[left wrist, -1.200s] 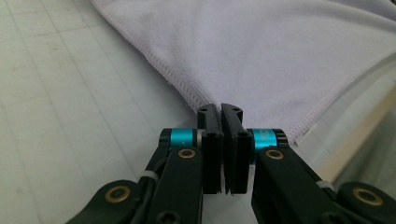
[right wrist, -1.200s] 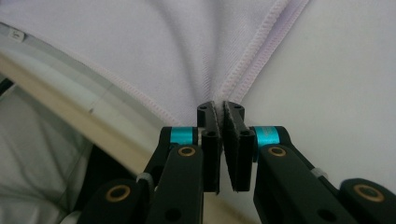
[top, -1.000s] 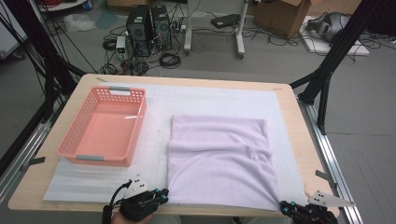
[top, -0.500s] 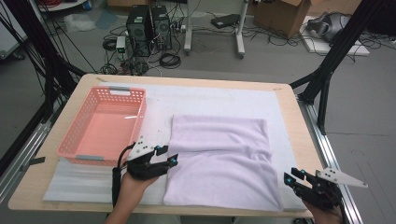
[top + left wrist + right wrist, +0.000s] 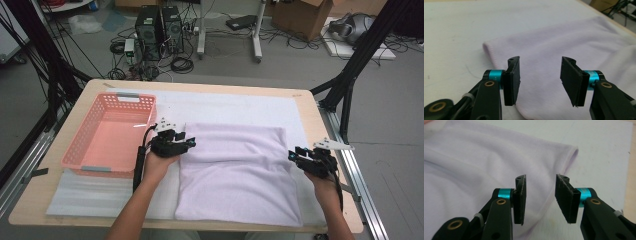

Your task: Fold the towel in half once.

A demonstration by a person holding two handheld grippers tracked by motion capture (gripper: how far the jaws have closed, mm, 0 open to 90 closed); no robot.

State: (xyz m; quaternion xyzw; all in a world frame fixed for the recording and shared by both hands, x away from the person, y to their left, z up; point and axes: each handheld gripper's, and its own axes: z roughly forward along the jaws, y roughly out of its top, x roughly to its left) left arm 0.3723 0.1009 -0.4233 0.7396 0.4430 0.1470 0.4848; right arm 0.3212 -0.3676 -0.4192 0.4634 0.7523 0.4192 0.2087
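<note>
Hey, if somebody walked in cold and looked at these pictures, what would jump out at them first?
Probably the pale lilac fleece towel spread flat on the white foam mat mid-table, with the left gripper at its left edge and the right gripper at its right edge, both with jaws apart and nothing between them. Next, the salmon-pink plastic lattice basket at the table's left, with nothing in it.

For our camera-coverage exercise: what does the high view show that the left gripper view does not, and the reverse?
High view alone: the pink plastic lattice basket, the right gripper, the person's forearms, and the wooden table's edge. Left gripper view alone: close detail of the left gripper, its black fingers apart with nothing between them, over a rounded towel corner. Both share the pale lilac fleece towel lying on the white foam mat.
</note>
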